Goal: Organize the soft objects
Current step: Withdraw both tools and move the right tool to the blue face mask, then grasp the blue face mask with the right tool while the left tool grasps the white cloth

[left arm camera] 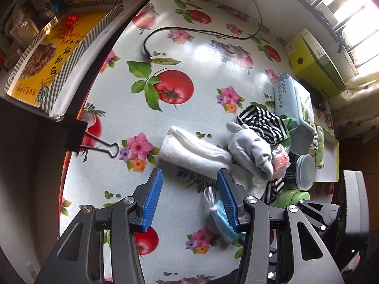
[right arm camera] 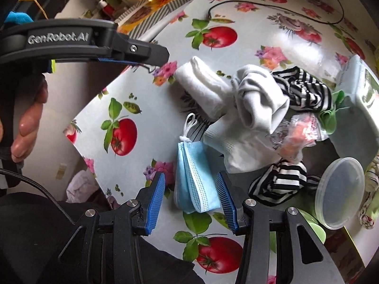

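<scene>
A rolled white towel (left arm camera: 194, 153) lies mid-table, also in the right wrist view (right arm camera: 201, 87). Beside it lie a grey glove (left arm camera: 251, 149), white socks (right arm camera: 239, 142), black-and-white striped cloths (left arm camera: 263, 120) (right arm camera: 279, 182) and a folded blue face mask (right arm camera: 194, 179) (left arm camera: 222, 222). My left gripper (left arm camera: 189, 182) is open and empty just short of the towel. My right gripper (right arm camera: 191, 184) is open, its blue pads either side of the mask's lower end, not closed on it. The left gripper's body (right arm camera: 90, 45) shows at upper left in the right wrist view.
A pack of wet wipes (left arm camera: 293, 104), a clear plastic lid (right arm camera: 341, 191), a green box (left arm camera: 315, 64), a black cable (left arm camera: 189, 33) and a binder clip (left arm camera: 90, 139) lie on the flowered tablecloth (left arm camera: 180, 108). A yellow carton (left arm camera: 54, 54) stands beyond the left edge.
</scene>
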The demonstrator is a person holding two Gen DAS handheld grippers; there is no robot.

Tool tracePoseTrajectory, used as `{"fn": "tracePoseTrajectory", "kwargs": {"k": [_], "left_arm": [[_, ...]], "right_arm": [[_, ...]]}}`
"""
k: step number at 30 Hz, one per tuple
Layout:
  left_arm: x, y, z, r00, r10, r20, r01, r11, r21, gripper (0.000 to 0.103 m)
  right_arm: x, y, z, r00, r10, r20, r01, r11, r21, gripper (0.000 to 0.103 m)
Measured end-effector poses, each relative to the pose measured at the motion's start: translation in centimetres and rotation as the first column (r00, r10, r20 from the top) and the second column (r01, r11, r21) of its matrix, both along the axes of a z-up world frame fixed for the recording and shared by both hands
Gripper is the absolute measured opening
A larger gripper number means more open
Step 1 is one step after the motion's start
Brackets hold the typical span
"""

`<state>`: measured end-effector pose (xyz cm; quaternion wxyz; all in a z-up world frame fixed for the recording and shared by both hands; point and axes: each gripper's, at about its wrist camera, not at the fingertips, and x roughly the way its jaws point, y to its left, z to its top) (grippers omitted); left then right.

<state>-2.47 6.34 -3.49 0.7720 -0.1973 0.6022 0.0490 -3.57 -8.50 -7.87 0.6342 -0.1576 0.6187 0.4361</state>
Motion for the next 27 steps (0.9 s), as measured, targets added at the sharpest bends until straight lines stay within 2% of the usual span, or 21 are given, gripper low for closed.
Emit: {"fn": "tracePoseTrajectory", "kwargs": {"k": [4, 7, 8, 10, 12, 20, 24, 27], "left_arm": [[-0.9, 1.0, -0.6, 1.0, 0.027, -0.012, -0.027, 1.0, -0.013, 0.049], [-1.3, 1.5, -1.0, 0.999, 0.04, -0.021, -0.041, 0.999, -0.025, 0.049], [-1.3, 1.6, -1.1, 0.999, 0.042, -0.024, -0.043, 0.999, -0.027, 0.049], [-1.3, 1.7, -1.2, 0.999, 0.042, -0.022, -0.043, 0.998, -0.037, 0.049], [-1.0, 1.8, -1.2, 0.999, 0.043, -0.021, -0.044, 0.998, -0.054, 0.049], [1.0, 1.4, -2.0, 0.999, 0.042, -0.021, -0.044, 0.989, -0.143, 0.049], [1.9, 1.0, -3.6, 0.996, 0.066, -0.062, -0.077, 0.98, -0.185, 0.049], [2.2, 1.1, -5.4, 0.987, 0.111, -0.114, -0.134, 0.967, -0.216, 0.049]], "right_arm": [[-0.7, 1.3, -1.8, 0.999, 0.043, -0.008, -0.043, 0.998, -0.048, 0.045], [-1.0, 2.1, -3.1, 0.998, 0.062, 0.001, -0.062, 0.993, -0.098, 0.032], [-1.0, 2.2, -3.3, 0.998, 0.061, 0.004, -0.06, 0.993, -0.106, 0.024], [-0.9, 2.1, -3.4, 0.999, 0.053, 0.003, -0.052, 0.993, -0.102, 0.019], [-0.8, 2.0, -2.8, 0.999, 0.047, 0.017, -0.045, 0.994, -0.096, 0.01], [1.1, -0.8, 2.1, 0.996, -0.072, 0.057, 0.073, 0.997, -0.018, 0.007], [2.2, -2.5, 4.7, 0.985, -0.148, 0.089, 0.147, 0.989, 0.017, 0.007], [3.1, -3.4, 5.7, 0.977, -0.186, 0.104, 0.183, 0.982, 0.033, 0.007]]}}
